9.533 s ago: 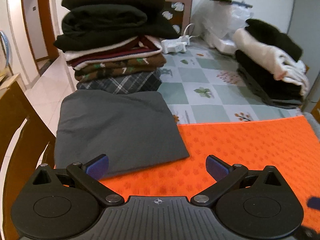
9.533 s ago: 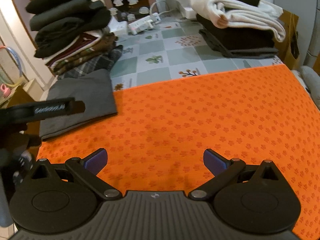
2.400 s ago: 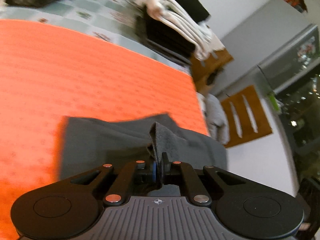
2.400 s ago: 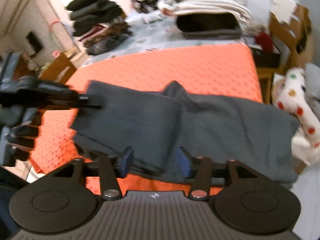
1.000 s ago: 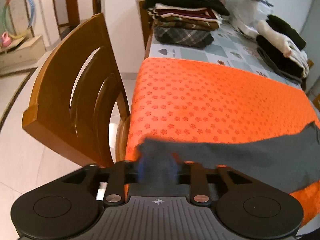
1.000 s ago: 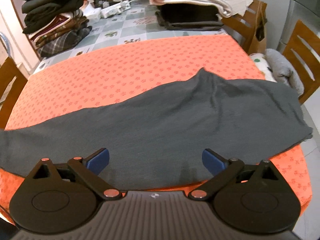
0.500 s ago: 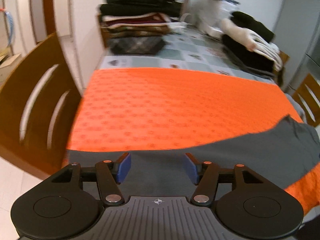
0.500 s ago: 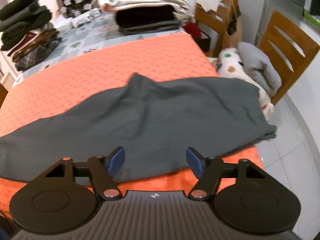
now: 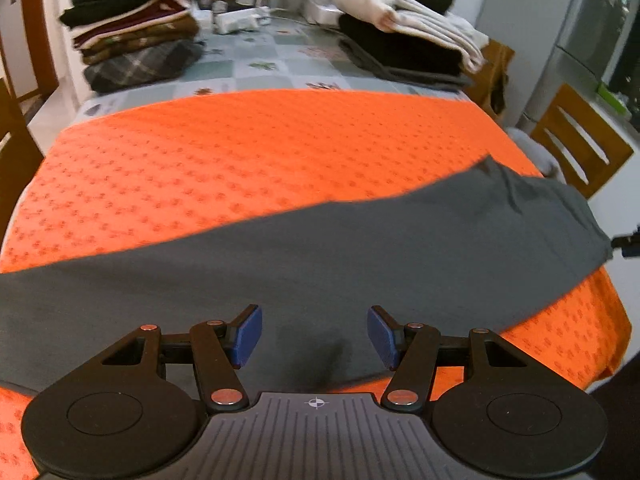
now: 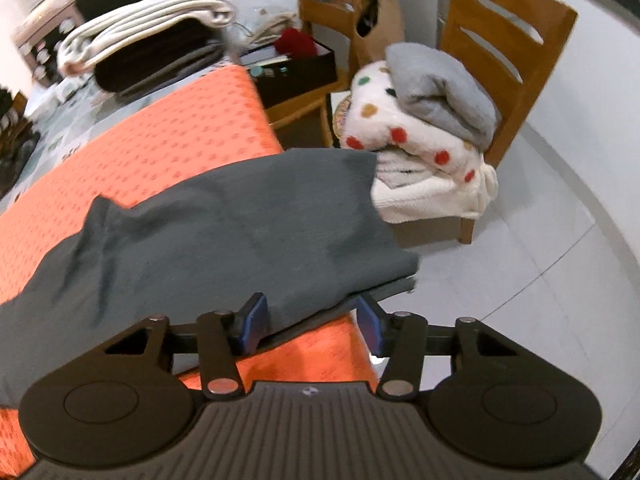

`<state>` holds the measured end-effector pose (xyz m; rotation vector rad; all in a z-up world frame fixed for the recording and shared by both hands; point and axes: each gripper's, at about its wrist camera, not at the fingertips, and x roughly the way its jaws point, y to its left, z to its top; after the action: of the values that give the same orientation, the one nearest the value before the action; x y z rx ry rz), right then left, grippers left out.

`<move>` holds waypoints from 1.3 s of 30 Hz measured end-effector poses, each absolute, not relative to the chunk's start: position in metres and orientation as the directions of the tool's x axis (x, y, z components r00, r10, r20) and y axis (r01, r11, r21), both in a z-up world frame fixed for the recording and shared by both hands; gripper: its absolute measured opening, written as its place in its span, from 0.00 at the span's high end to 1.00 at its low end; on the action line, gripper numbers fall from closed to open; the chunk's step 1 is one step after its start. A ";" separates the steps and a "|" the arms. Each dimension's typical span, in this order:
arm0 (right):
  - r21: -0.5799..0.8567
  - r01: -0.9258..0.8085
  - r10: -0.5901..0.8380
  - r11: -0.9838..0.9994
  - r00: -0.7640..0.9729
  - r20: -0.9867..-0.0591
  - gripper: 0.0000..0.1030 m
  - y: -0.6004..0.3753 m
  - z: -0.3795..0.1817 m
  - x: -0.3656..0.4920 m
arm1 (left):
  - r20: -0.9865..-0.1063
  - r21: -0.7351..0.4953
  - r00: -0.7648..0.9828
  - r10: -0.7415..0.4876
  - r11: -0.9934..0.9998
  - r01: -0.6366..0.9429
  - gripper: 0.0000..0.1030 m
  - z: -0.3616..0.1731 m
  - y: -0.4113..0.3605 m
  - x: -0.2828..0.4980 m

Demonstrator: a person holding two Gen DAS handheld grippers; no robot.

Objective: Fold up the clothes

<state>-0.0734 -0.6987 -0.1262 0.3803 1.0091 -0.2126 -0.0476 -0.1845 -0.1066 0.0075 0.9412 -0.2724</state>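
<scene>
Both tongs, left gripper (image 9: 315,336) and right gripper (image 10: 309,323), now gape, having released the trousers (image 9: 360,248) flat along the mat's (image 9: 240,152) near edge, ready for folding

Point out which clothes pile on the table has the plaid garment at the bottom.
The left-hand pile, with black garments on top and grey plaid lowest; the right-hand pile holds cream and black items only.

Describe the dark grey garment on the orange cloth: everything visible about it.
The dark grey garment is plain, soft, matte fabric, spread long and mostly flat across the near part of the orange cloth. A peak and wrinkles show toward its right end, where the edge looks doubled and overhangs the table corner. The left gripper and right gripper are both open over its near edge, neither gripping it.
</scene>
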 end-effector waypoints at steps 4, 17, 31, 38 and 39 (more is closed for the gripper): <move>0.296 0.349 0.085 0.889 0.511 -0.855 0.52 -0.720 -0.139 -0.066 | -0.802 -0.097 0.554 -0.224 0.964 0.249 0.40 -0.114 -0.210 -0.057; 0.507 0.318 0.235 0.801 0.612 -0.755 0.88 -0.736 -0.116 -0.050 | -0.829 -0.019 0.517 -0.210 0.936 0.351 0.38 -0.131 -0.266 -0.070; 0.572 0.221 0.268 0.790 0.715 -0.646 0.89 -0.743 -0.064 -0.023 | -0.752 0.179 0.655 -0.071 0.935 0.307 0.61 -0.139 -0.290 -0.082; 0.568 0.204 0.250 0.798 0.745 -0.619 0.89 -0.739 -0.055 -0.011 | -0.655 0.242 0.755 -0.009 0.945 0.220 0.94 -0.118 -0.274 -0.072; 0.567 0.202 0.246 0.798 0.751 -0.613 0.89 -0.739 -0.054 -0.008 | -0.637 0.252 0.771 -0.004 0.944 0.213 0.94 -0.112 -0.274 -0.068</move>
<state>-0.0082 -0.7394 -0.0535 0.6610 0.7354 0.0262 -0.0679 -0.2738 -0.1124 0.3214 0.6828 -0.1198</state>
